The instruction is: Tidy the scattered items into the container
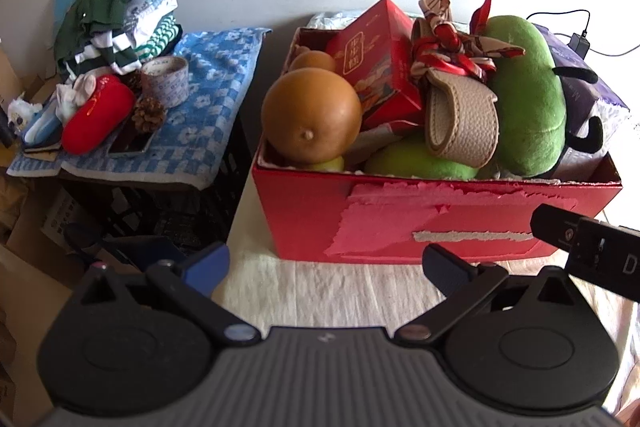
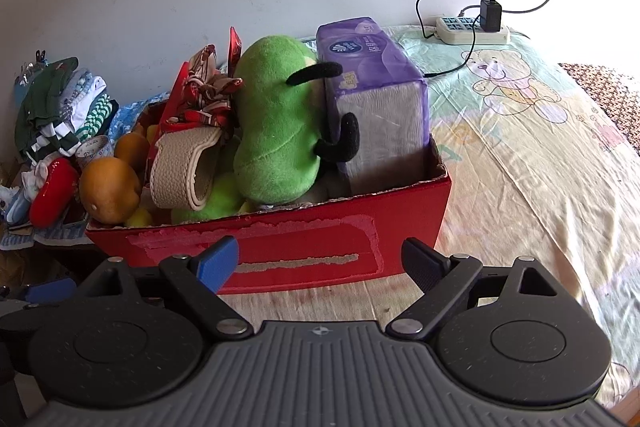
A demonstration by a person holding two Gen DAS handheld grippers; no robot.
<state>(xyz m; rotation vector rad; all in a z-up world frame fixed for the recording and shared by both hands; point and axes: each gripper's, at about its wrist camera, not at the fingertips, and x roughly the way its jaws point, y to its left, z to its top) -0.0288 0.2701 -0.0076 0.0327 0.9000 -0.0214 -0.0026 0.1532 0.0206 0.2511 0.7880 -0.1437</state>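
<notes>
A red cardboard box (image 1: 400,223) stands on the bed, piled full. It holds two brown round fruits (image 1: 312,117), a red gift carton (image 1: 376,67), a beige leather strap with a red patterned scarf (image 1: 460,119), a green plush toy (image 1: 528,95) and a purple tissue pack (image 2: 372,83). The box also shows in the right wrist view (image 2: 280,251). My left gripper (image 1: 326,267) is open and empty, just in front of the box's near wall. My right gripper (image 2: 320,261) is open and empty, also in front of that wall.
A crate with a blue checked towel (image 1: 216,95) stands left of the box, carrying folded clothes (image 1: 116,23), a tape roll (image 1: 166,81), a pine cone (image 1: 149,115) and a red pouch (image 1: 98,119). A power strip with charger (image 2: 476,27) lies on the bed sheet (image 2: 540,147) at the back right.
</notes>
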